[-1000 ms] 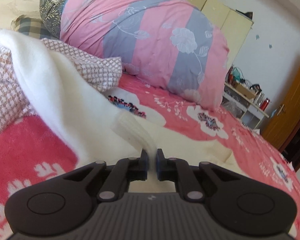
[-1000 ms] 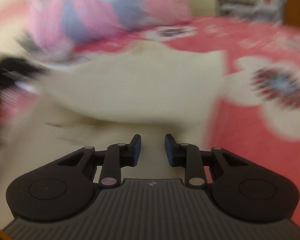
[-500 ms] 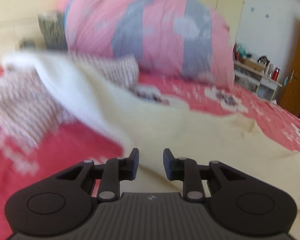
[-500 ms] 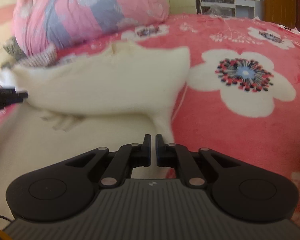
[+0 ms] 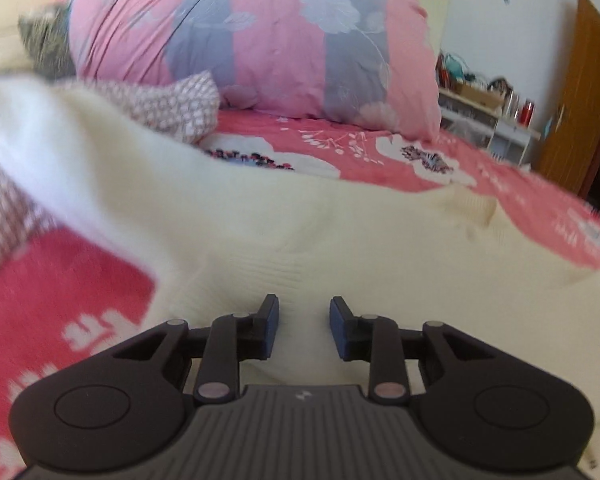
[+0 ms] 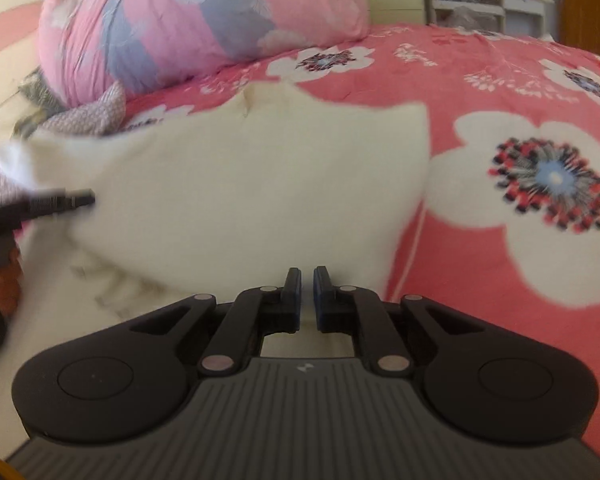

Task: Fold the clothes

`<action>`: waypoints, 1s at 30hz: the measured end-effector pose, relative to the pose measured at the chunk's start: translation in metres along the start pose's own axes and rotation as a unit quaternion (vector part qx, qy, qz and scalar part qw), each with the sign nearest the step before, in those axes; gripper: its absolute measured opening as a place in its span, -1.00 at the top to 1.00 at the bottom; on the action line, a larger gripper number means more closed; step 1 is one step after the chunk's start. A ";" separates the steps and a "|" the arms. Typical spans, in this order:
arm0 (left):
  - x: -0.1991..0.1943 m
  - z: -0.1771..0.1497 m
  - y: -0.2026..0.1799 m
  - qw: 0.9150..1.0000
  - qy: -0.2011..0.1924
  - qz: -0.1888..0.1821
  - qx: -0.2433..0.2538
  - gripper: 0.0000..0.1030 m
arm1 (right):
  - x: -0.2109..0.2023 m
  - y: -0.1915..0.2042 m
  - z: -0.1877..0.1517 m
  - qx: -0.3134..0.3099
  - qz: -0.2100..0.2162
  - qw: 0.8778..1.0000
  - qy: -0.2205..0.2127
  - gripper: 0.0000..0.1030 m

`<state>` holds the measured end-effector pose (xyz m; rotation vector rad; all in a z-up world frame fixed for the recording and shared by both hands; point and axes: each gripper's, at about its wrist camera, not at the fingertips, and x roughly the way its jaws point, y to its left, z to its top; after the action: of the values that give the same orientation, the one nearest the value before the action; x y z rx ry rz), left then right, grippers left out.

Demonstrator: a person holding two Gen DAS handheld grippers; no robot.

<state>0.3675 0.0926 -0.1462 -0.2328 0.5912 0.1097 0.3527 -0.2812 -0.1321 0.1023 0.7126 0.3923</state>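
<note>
A cream knit garment (image 5: 320,232) lies spread on the pink flowered bed, folded over itself; it also shows in the right wrist view (image 6: 260,184). My left gripper (image 5: 304,326) is open and empty, low over the garment's near part. My right gripper (image 6: 307,298) has its jaws almost together over the garment's near right edge; whether cloth is pinched between them is not visible. The left gripper's tip (image 6: 60,200) shows at the left edge of the right wrist view, beside the garment's left side.
A pink-and-white checked cloth (image 5: 160,104) lies at the back left. A big pink and grey flowered quilt (image 5: 260,32) is heaped at the head of the bed. A white shelf (image 5: 492,120) and a brown door (image 5: 580,112) stand to the right.
My left gripper let go of the cream cloth and opened, moving forward over the garment. My right gripper closed from open to nearly shut at the garment's near right edge.
</note>
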 end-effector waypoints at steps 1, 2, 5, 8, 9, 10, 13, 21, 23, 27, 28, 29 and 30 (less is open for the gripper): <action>0.001 0.000 0.004 1.000 0.000 -0.008 -0.010 0.43 | -0.005 0.000 0.011 0.003 0.000 1.000 -0.017 0.88; 0.001 0.000 0.009 1.000 -0.001 -0.015 -0.019 0.43 | 0.000 -0.001 0.022 0.000 -0.007 1.000 -0.024 0.88; 0.006 0.002 0.015 0.999 -0.002 -0.025 -0.029 0.43 | 0.024 -0.007 0.053 0.006 -0.017 0.999 -0.029 0.88; 0.010 0.005 0.024 0.998 -0.004 -0.037 -0.049 0.45 | 0.084 -0.035 0.060 0.034 -0.058 0.998 0.014 0.99; 0.011 0.006 0.027 0.997 -0.006 -0.041 -0.058 0.47 | 0.092 -0.047 0.058 0.056 -0.039 0.998 0.005 1.00; 0.011 0.007 0.030 0.997 -0.007 -0.043 -0.066 0.50 | 0.089 -0.052 0.061 0.086 -0.034 0.996 0.002 1.00; 0.010 0.009 0.038 0.995 -0.013 -0.047 -0.088 0.50 | 0.071 -0.055 0.068 0.144 -0.029 0.989 -0.011 0.87; -0.006 0.012 0.052 0.990 -0.058 -0.048 -0.122 0.27 | 0.042 0.039 0.045 0.089 0.131 0.986 0.050 0.81; -0.017 0.012 0.060 0.987 -0.080 -0.050 -0.134 0.22 | 0.053 0.058 0.037 0.083 0.146 0.985 0.051 0.81; -0.043 0.015 0.090 0.976 -0.118 -0.045 -0.177 0.12 | 0.081 0.079 0.020 0.076 0.152 0.985 0.041 0.79; -0.050 0.017 0.099 0.973 -0.127 -0.039 -0.190 0.09 | 0.089 0.081 0.014 0.071 0.144 0.986 0.038 0.80; -0.059 0.019 0.109 0.967 -0.142 -0.031 -0.208 -0.04 | 0.090 0.078 0.007 0.076 0.153 0.985 0.020 0.80; -0.069 0.022 0.121 0.961 -0.156 -0.023 -0.227 -0.11 | 0.090 0.073 0.004 0.085 0.162 0.983 0.011 0.81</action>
<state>0.3024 0.2124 -0.1123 -0.6621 0.2386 0.2329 0.3947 -0.1786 -0.1681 0.3797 0.7524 0.6449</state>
